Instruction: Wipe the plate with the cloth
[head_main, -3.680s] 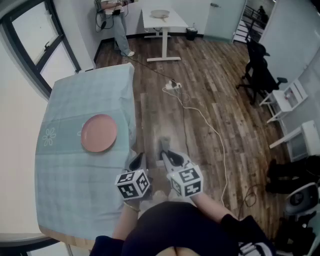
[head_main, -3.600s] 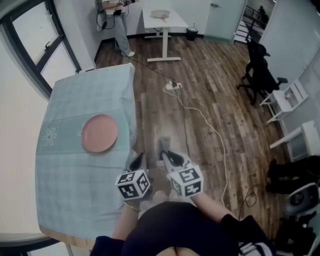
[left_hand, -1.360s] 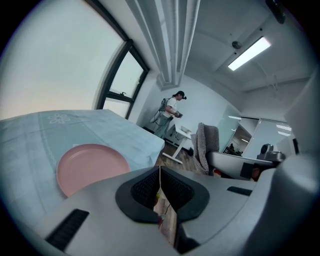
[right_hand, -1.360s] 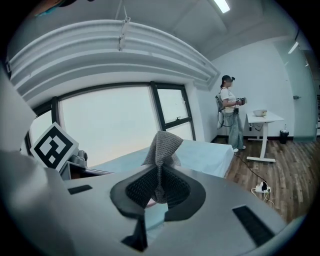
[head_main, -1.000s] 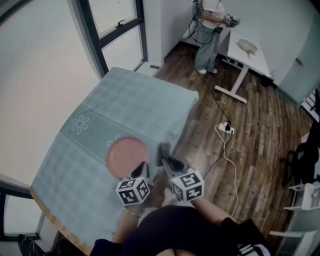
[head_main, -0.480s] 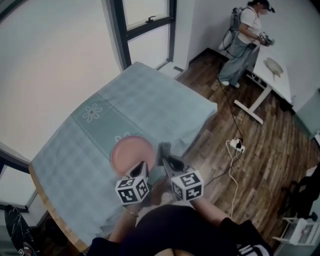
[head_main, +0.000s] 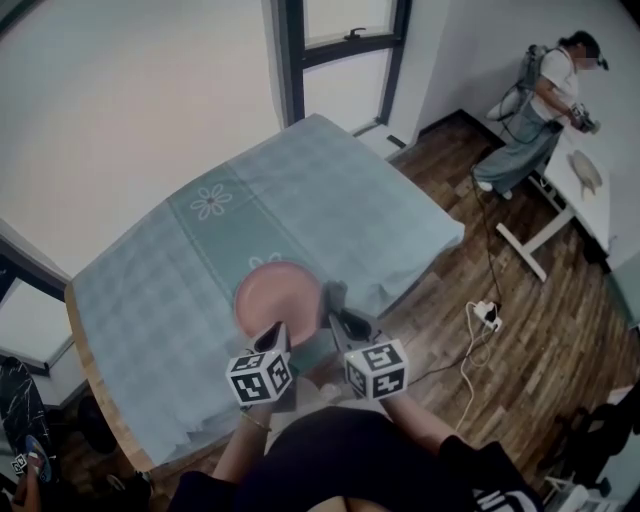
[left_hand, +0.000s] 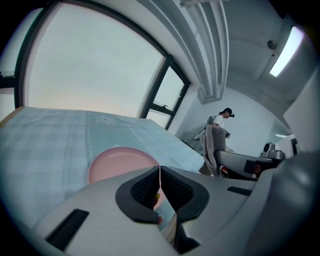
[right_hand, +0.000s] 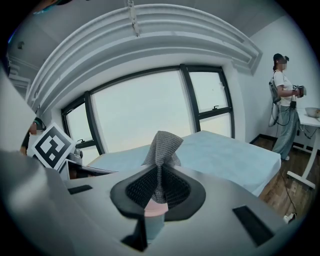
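Cloth (right_hand: 162, 145) pinched between right gripper (right_hand: 159, 175) fingers, left gripper (left_hand: 159, 175) fingers together, empty, plate (head_main: 277, 300) just beyond both

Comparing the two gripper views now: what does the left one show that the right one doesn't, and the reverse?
Only the left gripper view shows most of the pink plate lying on the table, and the left gripper with jaws together and nothing between them. Only the right gripper view shows the right gripper shut on the grey cloth, plus the left gripper's marker cube. Both show the cloth, the covered table, the windows and a person standing in the background.
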